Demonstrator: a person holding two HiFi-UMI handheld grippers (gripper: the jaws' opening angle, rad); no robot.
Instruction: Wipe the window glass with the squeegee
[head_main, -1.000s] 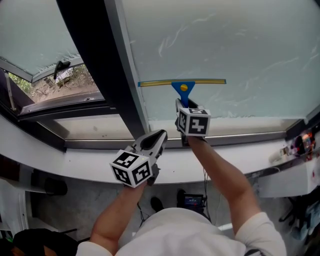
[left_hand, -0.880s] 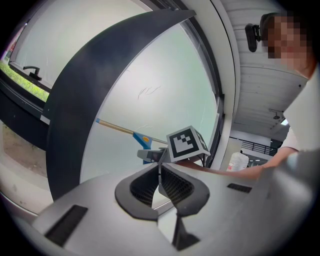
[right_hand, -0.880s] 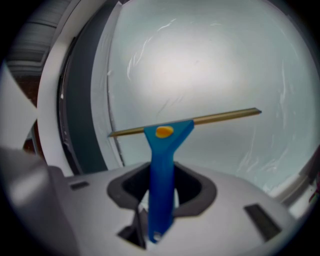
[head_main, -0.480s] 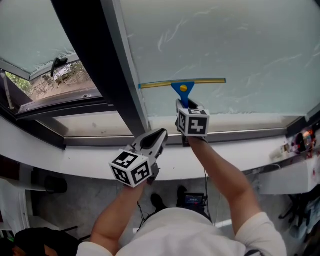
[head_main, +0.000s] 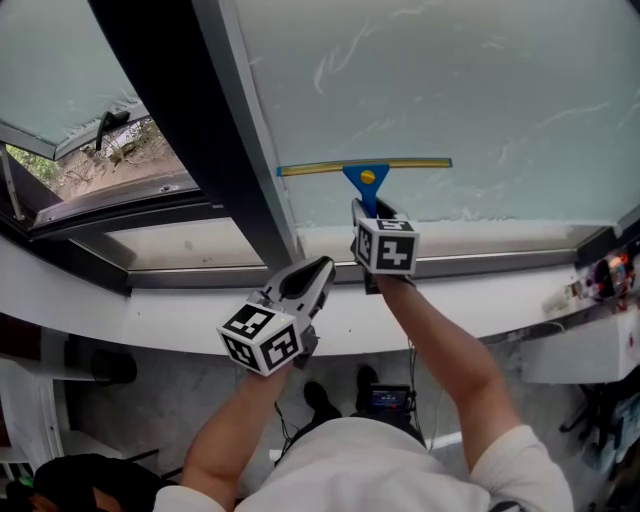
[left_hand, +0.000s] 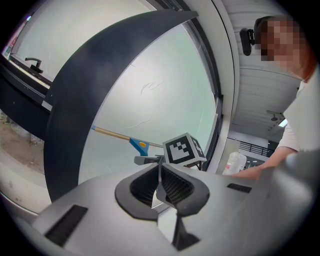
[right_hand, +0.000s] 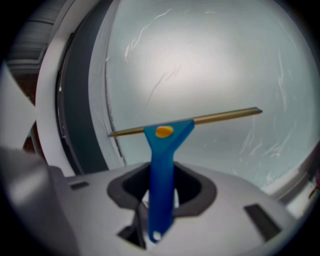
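Observation:
The squeegee (head_main: 366, 171) has a blue handle and a yellow blade; its blade (right_hand: 200, 120) lies flat across the lower part of the window glass (head_main: 450, 90). My right gripper (head_main: 372, 212) is shut on the blue handle (right_hand: 161, 175), which stands up between its jaws in the right gripper view. The left gripper (head_main: 318, 272) hangs below and to the left, near the sill, shut with nothing in it. In the left gripper view its jaws (left_hand: 160, 186) meet, and the squeegee (left_hand: 139, 145) and the right gripper's marker cube (left_hand: 183, 149) lie beyond. The glass bears white soap streaks (right_hand: 160, 80).
A dark window post (head_main: 175, 130) stands left of the wiped pane, with an open side window (head_main: 90, 150) beyond it. A white sill (head_main: 180, 325) runs under the frame. Small items sit at the sill's right end (head_main: 595, 285). A bottle (left_hand: 235, 162) stands in the left gripper view.
The squeegee blade has slid a little down the glass with the right gripper, closer to the bottom frame. The left gripper has stayed where it was.

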